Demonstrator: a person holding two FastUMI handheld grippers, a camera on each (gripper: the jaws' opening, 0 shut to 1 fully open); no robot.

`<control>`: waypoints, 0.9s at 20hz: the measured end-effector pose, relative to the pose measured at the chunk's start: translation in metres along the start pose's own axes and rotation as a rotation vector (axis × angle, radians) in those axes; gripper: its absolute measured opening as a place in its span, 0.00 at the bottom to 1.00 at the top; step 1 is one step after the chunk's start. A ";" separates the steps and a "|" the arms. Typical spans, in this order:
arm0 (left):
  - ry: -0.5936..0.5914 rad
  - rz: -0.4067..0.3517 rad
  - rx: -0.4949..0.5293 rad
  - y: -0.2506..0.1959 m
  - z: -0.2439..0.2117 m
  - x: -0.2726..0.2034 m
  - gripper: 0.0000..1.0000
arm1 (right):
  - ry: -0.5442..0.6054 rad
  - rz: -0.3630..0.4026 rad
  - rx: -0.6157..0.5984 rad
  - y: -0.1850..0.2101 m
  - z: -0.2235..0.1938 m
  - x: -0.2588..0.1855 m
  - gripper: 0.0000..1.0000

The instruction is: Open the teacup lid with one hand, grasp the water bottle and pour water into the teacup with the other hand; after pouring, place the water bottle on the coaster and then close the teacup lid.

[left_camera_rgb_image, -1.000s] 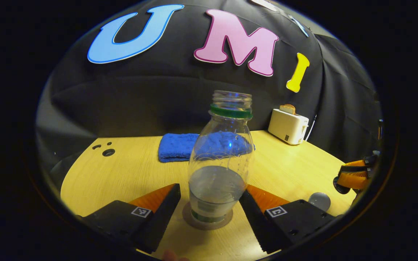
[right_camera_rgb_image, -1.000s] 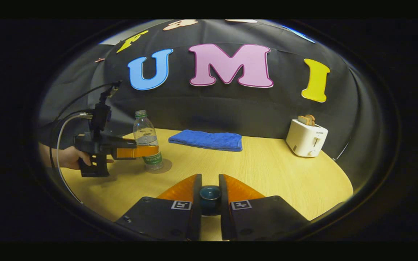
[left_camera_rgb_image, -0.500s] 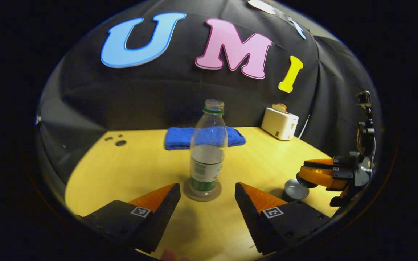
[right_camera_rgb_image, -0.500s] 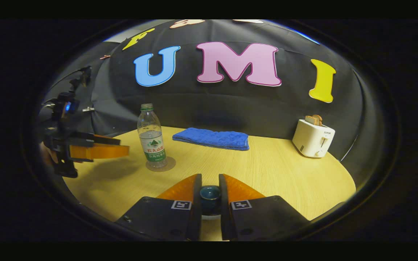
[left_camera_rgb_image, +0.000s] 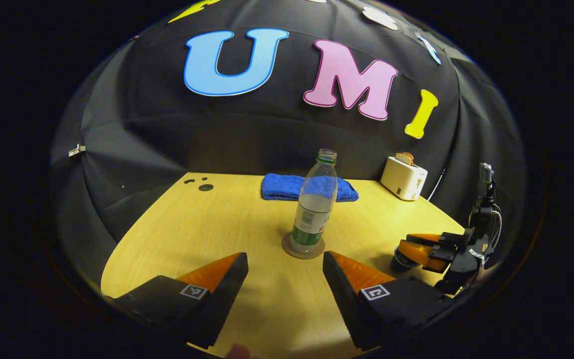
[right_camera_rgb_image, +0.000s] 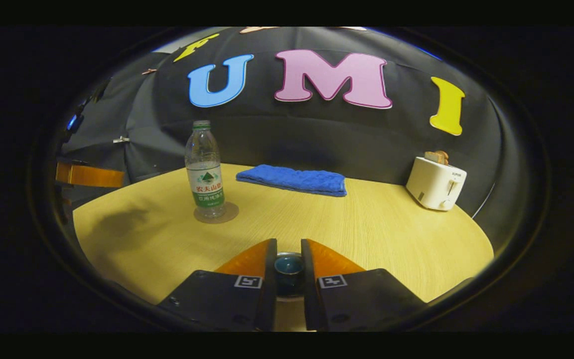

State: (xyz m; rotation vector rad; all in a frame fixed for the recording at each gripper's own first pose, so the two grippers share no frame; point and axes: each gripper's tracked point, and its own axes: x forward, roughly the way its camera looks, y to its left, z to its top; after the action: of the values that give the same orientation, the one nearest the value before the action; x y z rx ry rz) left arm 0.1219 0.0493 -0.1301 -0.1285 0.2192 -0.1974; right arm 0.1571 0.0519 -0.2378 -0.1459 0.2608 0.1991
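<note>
- The right claw (right_camera_rgb_image: 288, 271) is nearly closed, both fingers pinching the small dark-blue rounded knob of the teacup lid (right_camera_rgb_image: 288, 265). Seen from the left gripper view, it sits over the dark round teacup (left_camera_rgb_image: 402, 260), to the right of the bottle.
- The lid looks like ceramic: light, hard, glazed and slippery, liable to chip. The knob is the sensible hold, set down squarely.
- The left claw (left_camera_rgb_image: 285, 271) is wide open and holds nothing, well short of the bottle.
- The clear plastic water bottle with green label (left_camera_rgb_image: 314, 209) stands upright, uncapped, on the round brown coaster (left_camera_rgb_image: 303, 248) on the pale wooden bench (left_camera_rgb_image: 187, 224). It is part-full, thin-walled, and would dent if squeezed.
- Judged: only closing the lid remains.
</note>
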 end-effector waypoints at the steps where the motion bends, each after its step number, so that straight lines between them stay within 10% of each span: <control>1: -0.001 -0.004 -0.004 -0.003 0.000 0.000 0.96 | -0.003 0.000 0.000 0.001 0.000 0.000 0.27; 7: -0.004 -0.020 -0.002 -0.028 0.002 -0.001 0.96 | 0.018 0.021 0.015 0.003 -0.002 -0.004 0.44; 10: -0.054 0.000 0.028 -0.037 0.025 -0.005 0.96 | -0.007 0.001 0.016 -0.010 0.027 -0.020 1.00; 18: -0.188 0.189 0.059 -0.058 0.112 -0.053 0.95 | -0.090 -0.060 0.060 -0.050 0.127 -0.089 0.98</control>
State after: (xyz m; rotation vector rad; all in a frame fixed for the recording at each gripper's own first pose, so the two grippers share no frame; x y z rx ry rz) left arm 0.0861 0.0158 -0.0025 -0.0669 0.0378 -0.0031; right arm 0.1146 0.0087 -0.0864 -0.0847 0.1727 0.1379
